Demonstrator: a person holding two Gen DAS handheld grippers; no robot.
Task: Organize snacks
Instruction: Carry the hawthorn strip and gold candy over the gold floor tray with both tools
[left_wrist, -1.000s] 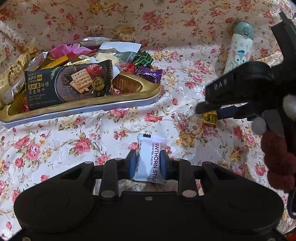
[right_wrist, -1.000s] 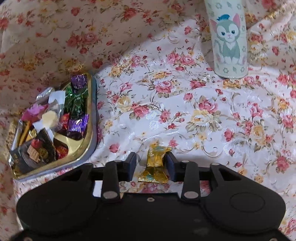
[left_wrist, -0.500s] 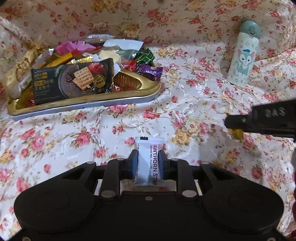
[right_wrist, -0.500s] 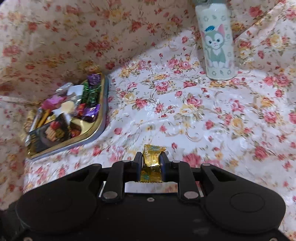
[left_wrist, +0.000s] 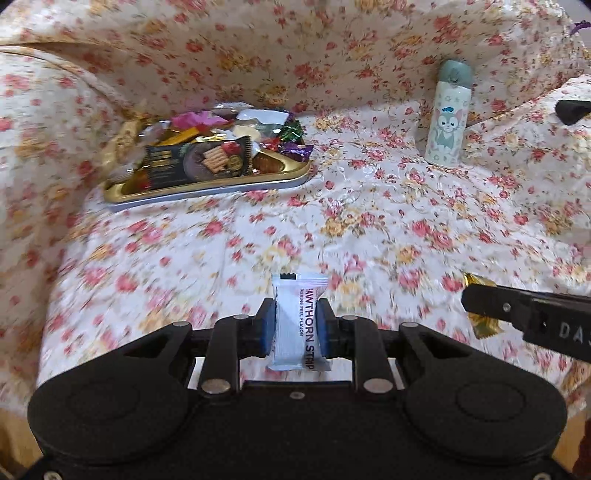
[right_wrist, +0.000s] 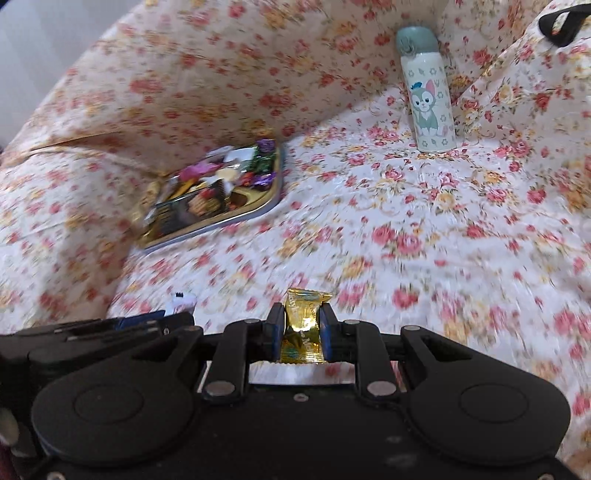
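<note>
Gold tin tray (left_wrist: 207, 190) sits far left on my floral cloth (left_wrist: 369, 229), heaped with wrapped snacks and a dark cracker packet (left_wrist: 199, 162), well apart from both claws. My left gripper (left_wrist: 294, 325) is clamped on a white hawthorn strip packet (left_wrist: 297, 321), blue pads pressing its sides, the packet standing upright above the cloth. To its right, my right gripper (right_wrist: 298, 332) is pinched tight on a gold-wrapped candy (right_wrist: 301, 325), which pokes out past the fingertips. Farther right and behind, a cat-print bottle (left_wrist: 447, 118) stands upright against the draped fabric, clear of everything I hold.
</note>
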